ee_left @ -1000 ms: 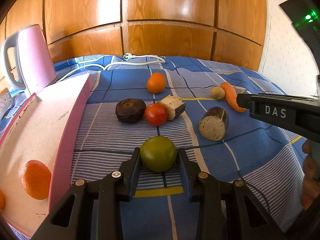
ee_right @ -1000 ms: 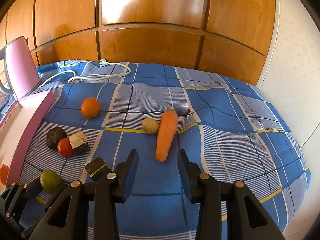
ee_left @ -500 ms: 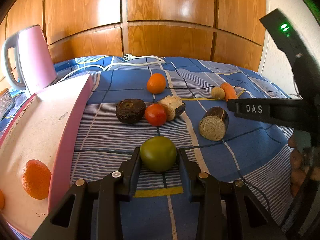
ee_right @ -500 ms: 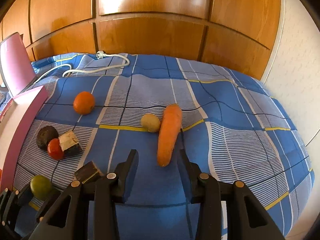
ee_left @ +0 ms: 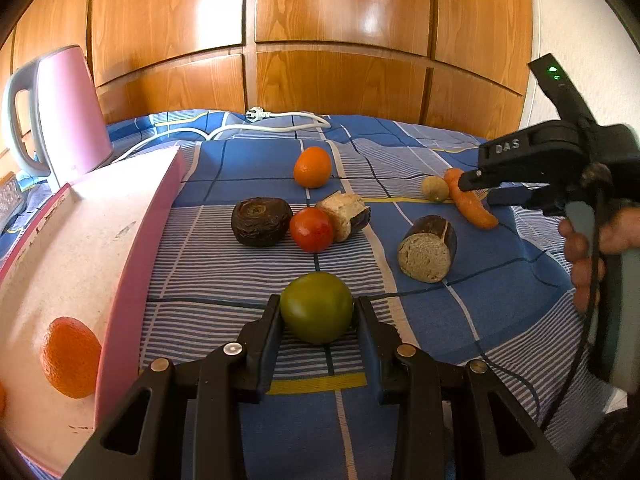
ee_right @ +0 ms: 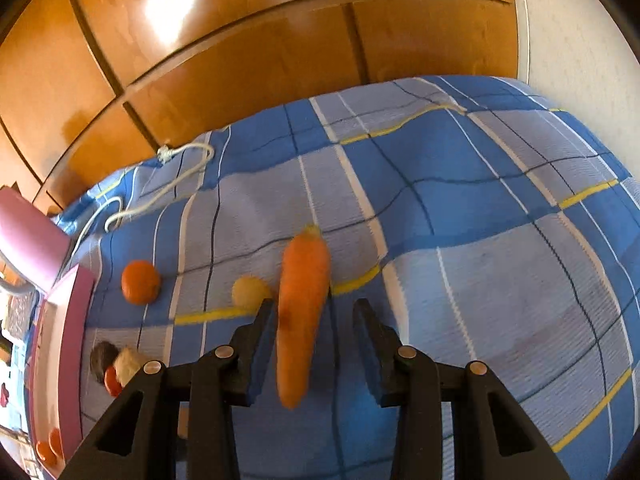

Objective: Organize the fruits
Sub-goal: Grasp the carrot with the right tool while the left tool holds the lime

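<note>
The left gripper [ee_left: 316, 316] pinches a round, glossy green tomato [ee_left: 316, 307]; the right gripper [ee_right: 314, 320], spread, straddles a long carrot [ee_right: 301, 312].

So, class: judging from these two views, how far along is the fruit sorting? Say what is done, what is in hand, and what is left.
Done: an orange already lies in the pink tray. In hand: the left gripper is shut on the green tomato, not yet lifted off the blanket; the right gripper straddles the carrot, jaws open. Left: the second orange, red tomato, the small yellowish fruit and other pieces are still out.
</note>
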`<state>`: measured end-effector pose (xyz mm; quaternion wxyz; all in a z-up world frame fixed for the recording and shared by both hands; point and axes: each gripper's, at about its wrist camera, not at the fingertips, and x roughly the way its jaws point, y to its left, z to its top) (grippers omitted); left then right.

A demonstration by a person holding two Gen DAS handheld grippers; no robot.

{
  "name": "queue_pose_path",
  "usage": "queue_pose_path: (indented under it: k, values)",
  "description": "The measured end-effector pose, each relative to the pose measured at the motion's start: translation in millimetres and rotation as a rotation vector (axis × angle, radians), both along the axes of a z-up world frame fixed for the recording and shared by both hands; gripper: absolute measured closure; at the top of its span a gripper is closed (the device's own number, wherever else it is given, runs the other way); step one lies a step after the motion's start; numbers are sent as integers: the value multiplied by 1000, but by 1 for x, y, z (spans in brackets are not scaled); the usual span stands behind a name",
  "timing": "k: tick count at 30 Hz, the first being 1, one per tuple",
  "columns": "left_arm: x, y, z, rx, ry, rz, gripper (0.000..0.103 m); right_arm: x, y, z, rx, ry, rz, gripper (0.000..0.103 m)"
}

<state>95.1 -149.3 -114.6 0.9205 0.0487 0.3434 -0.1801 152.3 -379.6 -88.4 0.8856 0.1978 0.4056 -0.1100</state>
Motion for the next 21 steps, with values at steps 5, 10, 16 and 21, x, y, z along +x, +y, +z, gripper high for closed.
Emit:
queue_pose_path:
  k: [5, 10, 16, 21]
  values:
    - [0, 1, 0, 2, -1, 1, 67, 22, -2, -3, -16, 21, 17, 64]
    - [0, 1, -1, 3, -2, 1, 67, 36, 8, -15, -97, 29, 68, 66]
    - [2, 1, 0, -4, 14, -3, 68, 39, 20, -16, -199, 69, 105, 64]
    - [4, 5, 3, -16, 44, -3, 69, 29, 27, -14, -229, 85, 115, 73]
